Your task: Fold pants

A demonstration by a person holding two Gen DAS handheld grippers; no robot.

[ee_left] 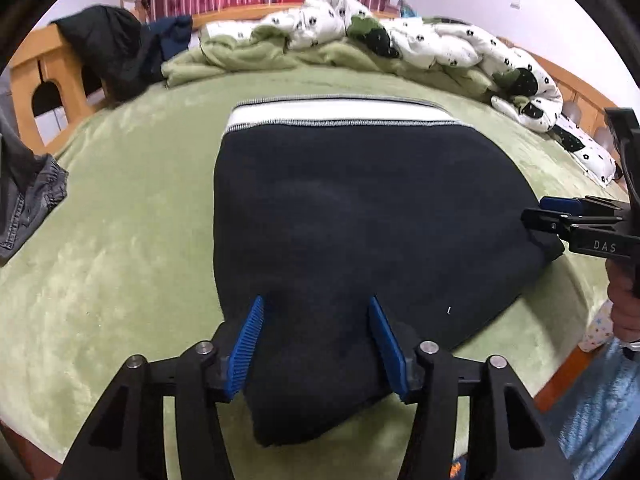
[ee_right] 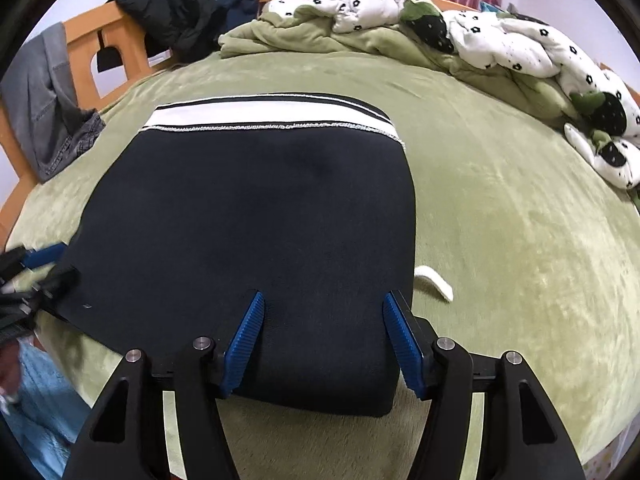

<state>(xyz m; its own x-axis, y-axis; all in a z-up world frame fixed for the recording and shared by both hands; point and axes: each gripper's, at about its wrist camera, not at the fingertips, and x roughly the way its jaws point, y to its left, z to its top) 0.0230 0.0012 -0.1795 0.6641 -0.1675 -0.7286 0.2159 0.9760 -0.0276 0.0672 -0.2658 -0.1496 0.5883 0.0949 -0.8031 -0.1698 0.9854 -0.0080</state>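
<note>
Black pants (ee_left: 360, 220) with a white waistband (ee_left: 340, 114) lie folded flat on the green bed cover; they also show in the right wrist view (ee_right: 256, 220). My left gripper (ee_left: 316, 312) is open, its blue pads astride the near left corner of the folded pants. My right gripper (ee_right: 324, 308) is open, its pads astride the near right corner. The right gripper also shows in the left wrist view (ee_left: 560, 216) at the pants' right edge. The left gripper shows in the right wrist view (ee_right: 36, 268) at the left edge.
A green bed cover (ee_left: 120, 240) spreads all around. A rumpled white patterned quilt (ee_right: 520, 44) lies along the back and right. Dark clothes (ee_left: 112, 48) hang on the wooden bed frame (ee_left: 44, 80). Grey jeans (ee_right: 60, 112) lie at the left. A white strip (ee_right: 436, 280) lies beside the pants.
</note>
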